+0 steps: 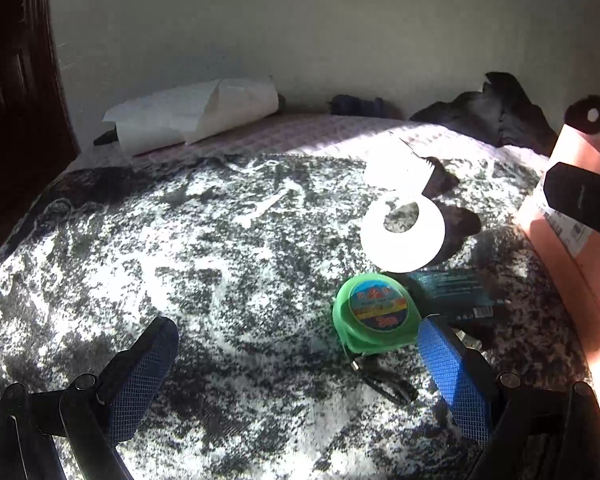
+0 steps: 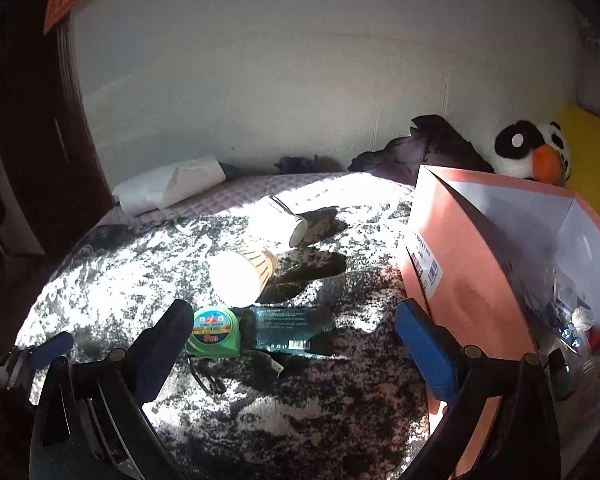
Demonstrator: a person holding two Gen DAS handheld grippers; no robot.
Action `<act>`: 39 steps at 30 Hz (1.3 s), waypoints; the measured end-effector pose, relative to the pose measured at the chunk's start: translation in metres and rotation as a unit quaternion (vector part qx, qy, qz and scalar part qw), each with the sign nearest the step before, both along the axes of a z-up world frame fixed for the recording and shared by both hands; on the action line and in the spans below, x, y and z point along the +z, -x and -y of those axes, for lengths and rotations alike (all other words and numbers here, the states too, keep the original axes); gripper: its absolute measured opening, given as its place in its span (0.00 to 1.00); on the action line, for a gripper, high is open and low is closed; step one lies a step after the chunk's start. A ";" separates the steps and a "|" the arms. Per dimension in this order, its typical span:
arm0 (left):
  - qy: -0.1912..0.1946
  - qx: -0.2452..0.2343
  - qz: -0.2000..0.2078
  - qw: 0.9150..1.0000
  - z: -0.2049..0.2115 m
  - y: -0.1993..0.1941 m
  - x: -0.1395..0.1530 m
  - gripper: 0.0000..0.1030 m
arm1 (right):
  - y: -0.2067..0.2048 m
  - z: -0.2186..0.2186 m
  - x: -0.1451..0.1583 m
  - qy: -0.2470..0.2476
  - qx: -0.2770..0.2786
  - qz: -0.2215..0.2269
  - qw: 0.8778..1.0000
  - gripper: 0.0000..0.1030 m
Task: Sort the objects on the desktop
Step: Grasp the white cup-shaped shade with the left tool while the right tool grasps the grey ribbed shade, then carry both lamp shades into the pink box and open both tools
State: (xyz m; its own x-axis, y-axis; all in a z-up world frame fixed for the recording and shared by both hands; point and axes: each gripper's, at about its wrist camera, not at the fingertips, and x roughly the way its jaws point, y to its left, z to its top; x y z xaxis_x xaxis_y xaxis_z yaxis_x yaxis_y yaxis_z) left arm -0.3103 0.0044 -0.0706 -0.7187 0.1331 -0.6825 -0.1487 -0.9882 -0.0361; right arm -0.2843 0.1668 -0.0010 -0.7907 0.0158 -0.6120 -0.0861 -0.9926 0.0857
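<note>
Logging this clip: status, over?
Left gripper open, empty. Right gripper open, empty. Green round tape measure on mottled blanket, ungrasped. Dark packet alongside.

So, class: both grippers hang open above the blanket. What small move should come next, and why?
Probably ease the left gripper right and down around the green tape measure: it lies just inside the right finger, nothing is held, and the pink box stands open nearby.

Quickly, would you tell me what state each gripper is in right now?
Left gripper: open, holding nothing; green tape measure lies near its right finger.
Right gripper: open, holding nothing.
</note>
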 end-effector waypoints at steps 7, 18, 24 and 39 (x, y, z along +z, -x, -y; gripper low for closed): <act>-0.012 -0.027 0.027 0.999 -0.030 0.080 -0.031 0.96 | 0.052 -0.029 0.013 0.019 -0.026 -0.016 0.999 0.98; -0.059 -0.013 0.004 0.998 -0.011 0.099 -0.016 0.01 | 0.152 -0.032 -0.024 0.071 -0.017 0.052 0.996 0.92; -0.056 0.019 -0.004 0.998 0.024 0.093 -0.012 0.01 | 0.222 -0.010 -0.061 0.117 -0.037 0.135 0.983 0.95; -0.083 0.038 -0.034 0.995 0.051 -0.003 0.064 0.01 | 0.058 -0.007 0.027 0.200 0.069 0.052 0.976 0.70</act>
